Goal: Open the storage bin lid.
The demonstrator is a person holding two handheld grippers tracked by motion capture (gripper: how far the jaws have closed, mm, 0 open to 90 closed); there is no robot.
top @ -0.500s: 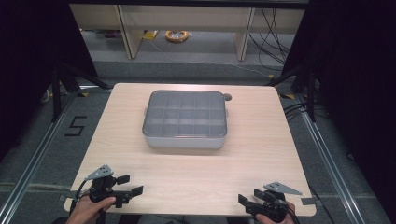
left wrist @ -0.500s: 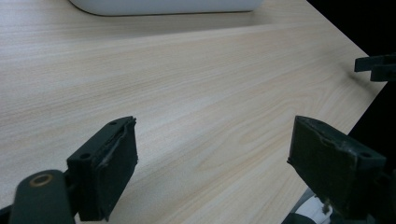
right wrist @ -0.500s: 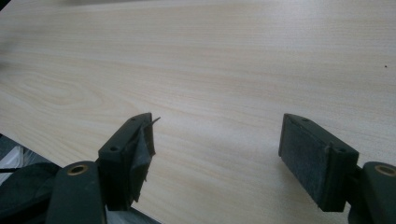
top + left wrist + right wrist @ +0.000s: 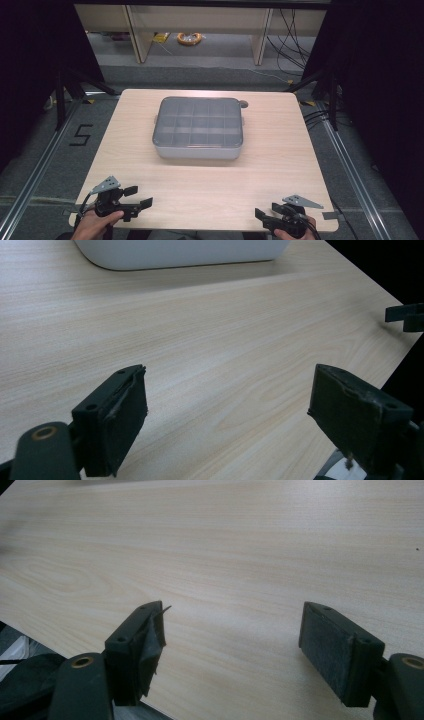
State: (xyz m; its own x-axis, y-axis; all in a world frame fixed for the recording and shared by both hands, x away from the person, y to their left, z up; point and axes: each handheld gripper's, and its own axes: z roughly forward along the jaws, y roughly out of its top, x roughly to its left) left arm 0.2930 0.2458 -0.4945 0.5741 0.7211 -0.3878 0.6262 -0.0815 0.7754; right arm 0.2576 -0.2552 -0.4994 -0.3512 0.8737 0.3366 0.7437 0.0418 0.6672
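Resting mid-table (image 4: 280, 190), toward its far edge, a grey rounded-rectangular plastic compartment box (image 4: 198, 128) is seen, lid translucent; left gripper (image 4: 134, 202) and right gripper (image 4: 265, 215) are held released at near corners, wood grain shown closer in gripper views.

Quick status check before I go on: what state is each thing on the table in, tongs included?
compartment box: lid on, closed, flat at the table's middle, untouched.
left tongs: open, nothing between the jaws, at the near left edge.
right tongs: open, nothing between the jaws, at the near right edge.
table: bare light wood around the box.
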